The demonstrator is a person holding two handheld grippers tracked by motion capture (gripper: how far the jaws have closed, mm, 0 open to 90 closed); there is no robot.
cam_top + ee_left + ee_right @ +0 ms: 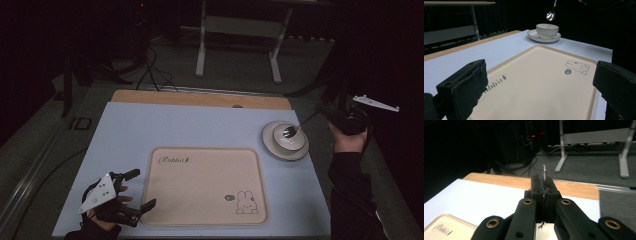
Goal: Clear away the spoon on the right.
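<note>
Holding spoon [296, 128] by handle, R gripper [336, 119] clamped on it, bowl-end above cup [286, 135] on saucer [270, 145], prob. to stir/drop. L gripper [142, 190] jaws apart, idle at tray [200, 185] edge.

Tool [544, 185] clamped on spoon [544, 173]; tray [447, 228] corner lower left.

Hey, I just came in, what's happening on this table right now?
A person works at a table with a gripper in each hand. The right gripper is shut on a spoon, holding it just above a small bowl that sits on a saucer at the table's right side. The left gripper is open at the near left corner of a beige tray with a rabbit drawing, gripping nothing. The tray has nothing on it.
</note>
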